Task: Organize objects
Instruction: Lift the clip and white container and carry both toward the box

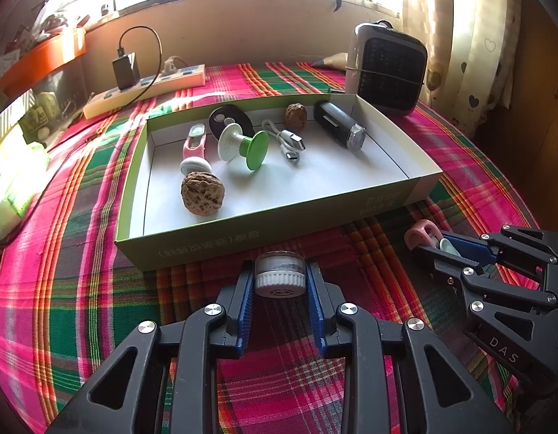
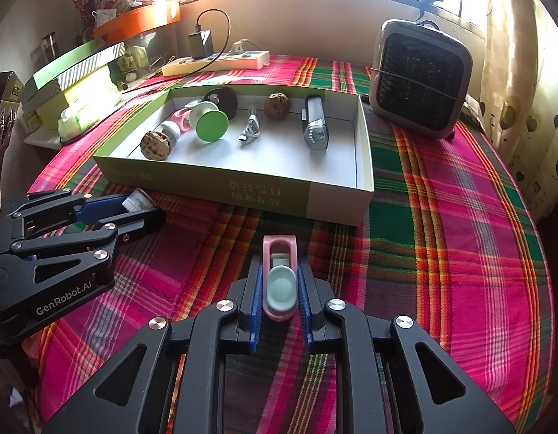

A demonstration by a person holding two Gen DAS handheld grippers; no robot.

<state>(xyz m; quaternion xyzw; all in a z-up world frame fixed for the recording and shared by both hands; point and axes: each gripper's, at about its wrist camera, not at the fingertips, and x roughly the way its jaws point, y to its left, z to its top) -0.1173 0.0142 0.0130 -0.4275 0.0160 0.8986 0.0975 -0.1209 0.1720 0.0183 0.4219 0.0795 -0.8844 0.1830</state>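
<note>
A shallow green-and-white box [image 1: 279, 213] [image 2: 333, 195] lies on the plaid cloth. It holds two walnuts [image 1: 202, 193], a pink watch [image 1: 195, 141], a green-and-white knob [image 1: 243, 144], a white USB cable [image 1: 288, 141], a black oval disc and a black lighter-like gadget [image 1: 340, 123]. My left gripper [image 1: 280, 275] is shut on a small white-capped clear jar [image 1: 279, 271], in front of the box's near wall. My right gripper [image 2: 279, 285] is shut on a pink-and-mint clip [image 2: 279, 278], also in front of the box; it shows at the right of the left wrist view [image 1: 438, 244].
A small black-grilled heater [image 1: 387, 68] [image 2: 420, 76] stands behind the box's right end. A cream power strip [image 1: 145, 88] with a black charger lies at the back left. Green boxes and clutter [image 2: 73, 86] are stacked on the left. A curtain hangs at the right.
</note>
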